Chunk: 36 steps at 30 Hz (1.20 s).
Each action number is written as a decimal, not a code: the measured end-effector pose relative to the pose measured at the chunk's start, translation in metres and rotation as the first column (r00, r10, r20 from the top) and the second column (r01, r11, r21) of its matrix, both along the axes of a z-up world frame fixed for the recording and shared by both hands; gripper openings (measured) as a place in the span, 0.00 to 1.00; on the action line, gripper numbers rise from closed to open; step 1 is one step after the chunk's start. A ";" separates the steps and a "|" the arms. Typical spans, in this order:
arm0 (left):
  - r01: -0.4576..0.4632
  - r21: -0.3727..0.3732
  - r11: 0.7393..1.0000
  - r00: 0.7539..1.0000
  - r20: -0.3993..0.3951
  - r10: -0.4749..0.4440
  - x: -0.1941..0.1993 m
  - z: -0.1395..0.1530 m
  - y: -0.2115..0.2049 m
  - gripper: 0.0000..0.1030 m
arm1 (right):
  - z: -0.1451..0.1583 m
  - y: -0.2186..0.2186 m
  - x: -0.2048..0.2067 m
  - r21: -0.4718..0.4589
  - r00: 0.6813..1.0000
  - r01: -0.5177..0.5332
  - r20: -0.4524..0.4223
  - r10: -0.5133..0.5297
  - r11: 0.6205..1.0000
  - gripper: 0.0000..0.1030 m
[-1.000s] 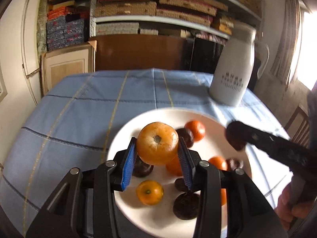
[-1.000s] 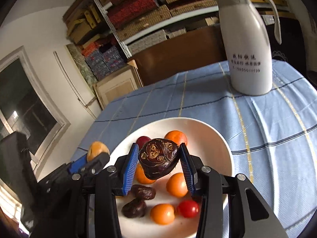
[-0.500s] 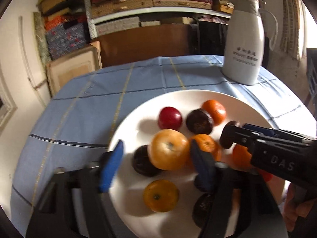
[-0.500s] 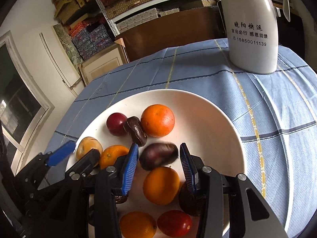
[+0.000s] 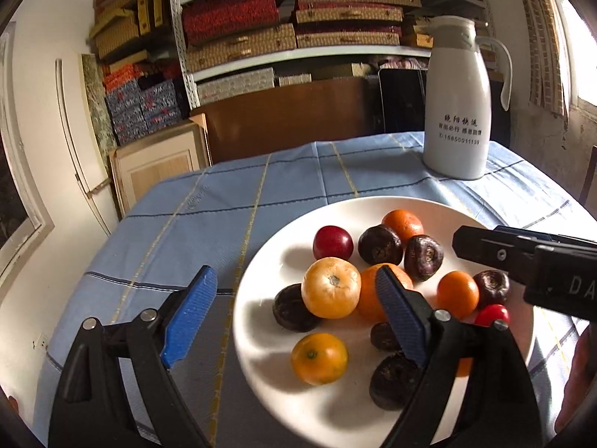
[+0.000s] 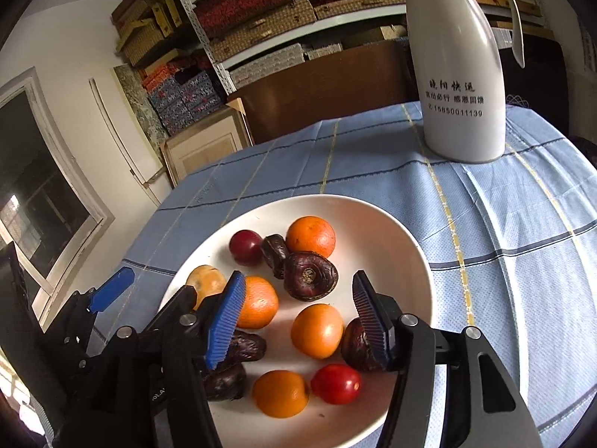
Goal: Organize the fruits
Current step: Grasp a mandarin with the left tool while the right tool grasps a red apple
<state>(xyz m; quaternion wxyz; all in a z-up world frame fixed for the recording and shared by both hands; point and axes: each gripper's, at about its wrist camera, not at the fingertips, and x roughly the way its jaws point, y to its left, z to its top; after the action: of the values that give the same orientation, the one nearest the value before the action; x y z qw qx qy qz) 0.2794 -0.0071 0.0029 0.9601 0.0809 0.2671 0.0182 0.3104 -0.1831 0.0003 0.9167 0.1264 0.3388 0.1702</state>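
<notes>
Both grippers hang over the plate [image 5: 261, 366], jaws just opened and gripping nothing: left gripper [image 5: 294, 310] wide, right gripper [image 6: 298, 317] narrower. The fruit [image 5: 331, 286] lies clustered mid-plate; the far rim stays bare. Only the left view catches what may be a hand [image 5: 576, 377].

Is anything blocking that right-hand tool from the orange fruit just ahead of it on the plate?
Nothing visible does. The right tool is open, and the orange fruit lies bare on the white plate between its blue pads, with a dark fruit close beside it.
</notes>
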 end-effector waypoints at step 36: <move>-0.059 -0.064 0.996 0.997 0.037 0.061 -0.118 -0.003 0.036 0.92 | -0.046 0.012 -0.134 0.062 0.929 -0.313 -0.187 0.319 0.948 0.48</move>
<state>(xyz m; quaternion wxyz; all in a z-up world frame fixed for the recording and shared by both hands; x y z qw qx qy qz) 0.1619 0.0292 0.0000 0.9662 0.0421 0.2513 0.0403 0.1762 -0.1709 -0.0459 0.8377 0.1006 0.4402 0.3073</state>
